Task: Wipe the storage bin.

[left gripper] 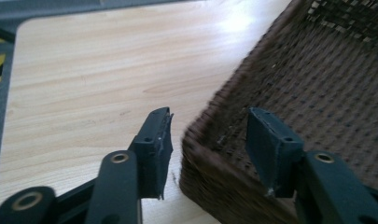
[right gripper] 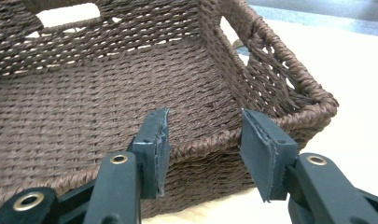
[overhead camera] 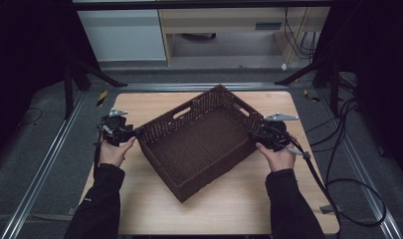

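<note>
Straddling a corner of the basket (left gripper: 317,93), the left gripper (left gripper: 210,140) had its jaws spread: one sat outside the wall over the counter (left gripper: 107,70), the other inside over the woven floor, neither pressing the rim. Jaws of the right gripper (right gripper: 203,140) also stood apart, both held in front of the rim of the near wall, by a corner, with no visible pinch on the weave. From above, the left gripper (overhead camera: 117,130) sat at the basket's (overhead camera: 199,144) left corner and the right gripper (overhead camera: 272,134) at its right corner, a hand behind each. Between them the basket, dark brown with handle slots in its far walls, rested at an angle on the middle of the counter (overhead camera: 229,209), nothing inside it
</note>
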Action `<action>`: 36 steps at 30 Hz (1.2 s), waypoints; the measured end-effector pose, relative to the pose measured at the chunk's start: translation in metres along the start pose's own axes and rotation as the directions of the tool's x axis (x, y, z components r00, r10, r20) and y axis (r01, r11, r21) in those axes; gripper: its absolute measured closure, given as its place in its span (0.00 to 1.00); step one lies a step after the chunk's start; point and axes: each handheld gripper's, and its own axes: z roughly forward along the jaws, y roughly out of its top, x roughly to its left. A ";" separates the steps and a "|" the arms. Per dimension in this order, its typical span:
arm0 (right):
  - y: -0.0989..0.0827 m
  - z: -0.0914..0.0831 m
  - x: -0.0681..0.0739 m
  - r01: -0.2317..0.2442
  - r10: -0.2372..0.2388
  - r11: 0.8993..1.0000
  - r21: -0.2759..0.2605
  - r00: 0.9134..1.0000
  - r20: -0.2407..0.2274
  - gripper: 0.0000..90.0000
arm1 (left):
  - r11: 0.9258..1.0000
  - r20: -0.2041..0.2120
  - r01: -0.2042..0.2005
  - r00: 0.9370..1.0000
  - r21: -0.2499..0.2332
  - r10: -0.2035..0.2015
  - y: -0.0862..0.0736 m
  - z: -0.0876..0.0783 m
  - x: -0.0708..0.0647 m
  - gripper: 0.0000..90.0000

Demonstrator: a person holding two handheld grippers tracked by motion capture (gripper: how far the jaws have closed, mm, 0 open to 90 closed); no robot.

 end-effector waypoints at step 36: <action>0.006 0.014 -0.036 0.082 -0.084 0.995 0.048 0.996 0.036 0.90 | 1.000 -0.007 -0.007 1.000 0.016 0.007 -0.001 0.006 -0.009 0.56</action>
